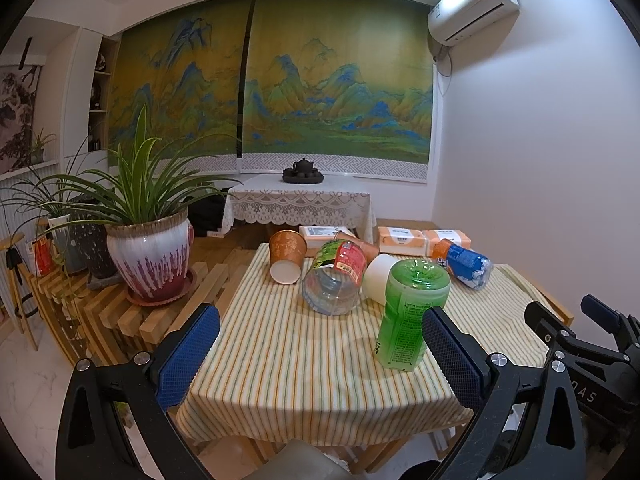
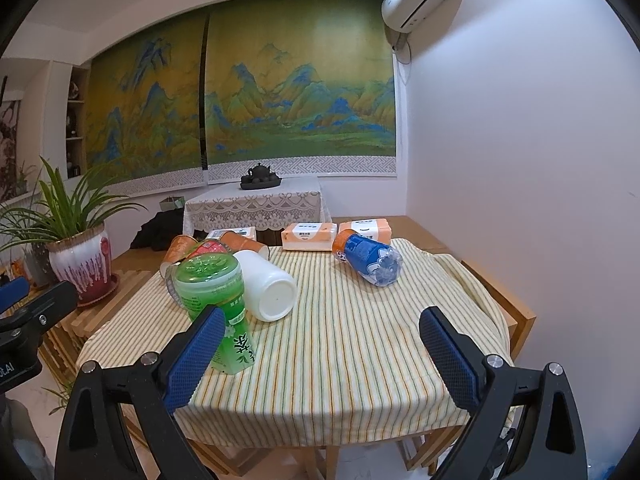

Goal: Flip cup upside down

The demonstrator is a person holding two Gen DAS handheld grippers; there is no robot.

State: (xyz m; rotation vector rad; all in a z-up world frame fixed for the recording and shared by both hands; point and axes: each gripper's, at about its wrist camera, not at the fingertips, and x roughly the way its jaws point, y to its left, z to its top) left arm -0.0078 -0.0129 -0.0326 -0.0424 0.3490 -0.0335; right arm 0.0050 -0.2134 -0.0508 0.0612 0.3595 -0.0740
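On the striped tablecloth [image 2: 340, 360] several containers are lying, and all of them look to have no liquid inside. A green cup [image 1: 410, 312] stands upside down near the front left of the table, its closed bottom on top and its printed label inverted; it is see-through green plastic. Just behind it a white cup [image 2: 268, 288] lies on its side, touching or almost touching the green one. A clear bottle with red and green label [image 1: 336, 280] lies on its side near them, its bottom toward the camera. Two orange paper cups [image 1: 286, 254] lie tipped over at the far left edge. A bottle with blue label [image 2: 366, 258] lies on its side, well apart to the right. The left gripper [image 1: 320, 354] is wide open and holds nothing; its right finger [image 1: 452, 360] is just beside the green cup. The right gripper [image 2: 320, 354] is wide open too, holding nothing, its left finger [image 2: 192, 360] in front of the green cup; I cannot tell if it touches
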